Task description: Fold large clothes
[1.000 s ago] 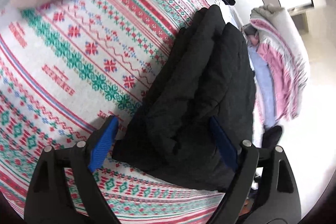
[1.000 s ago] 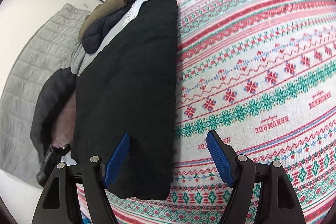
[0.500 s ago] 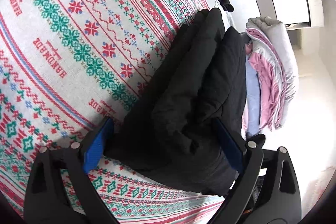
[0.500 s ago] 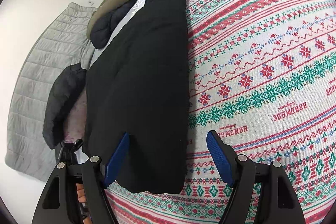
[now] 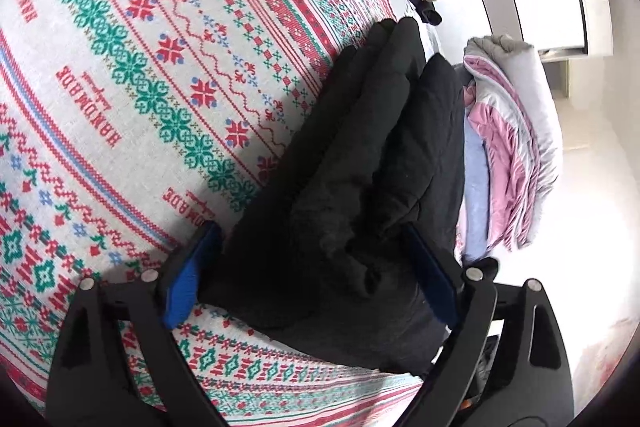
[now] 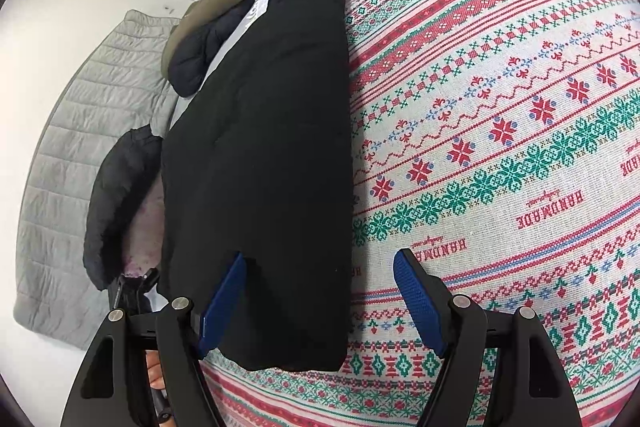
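**Squaring up the folded black coat**

Holding both tools wide apart, I have nothing gripped. My left hand-held gripper straddles the bunched end of the black padded coat, folded into a long bundle, with the blue pads either side of it and no squeeze on the cloth that I can see. My right hand-held gripper stands spread over the opposite end of the same coat; its left pad seems to rest on the fabric, while its right pad hangs over the bare cross-stitch patterned cloth in red, green and white.

The coat lies along the edge of that cloth, running from 6 o'clock up toward 12 in the right view.

I judge the fold is nearly done and only needs tidying. To do it well I would take the thick layered end with the left tool, catching every layer rather than the top one, and press or pull evenly with the right so the bundle stays straight and does not spring open.

Counted: one black coat in hand; two grippers; one patterned cloth. At 2 to 3 o'clock in the left view lies one pile of pink, grey and pale blue folded clothes. At 10 to 11 o'clock in the right view lies one heap of olive and dark navy puffy jackets, and at 8 o'clock another dark jacket on a grey quilted mat.
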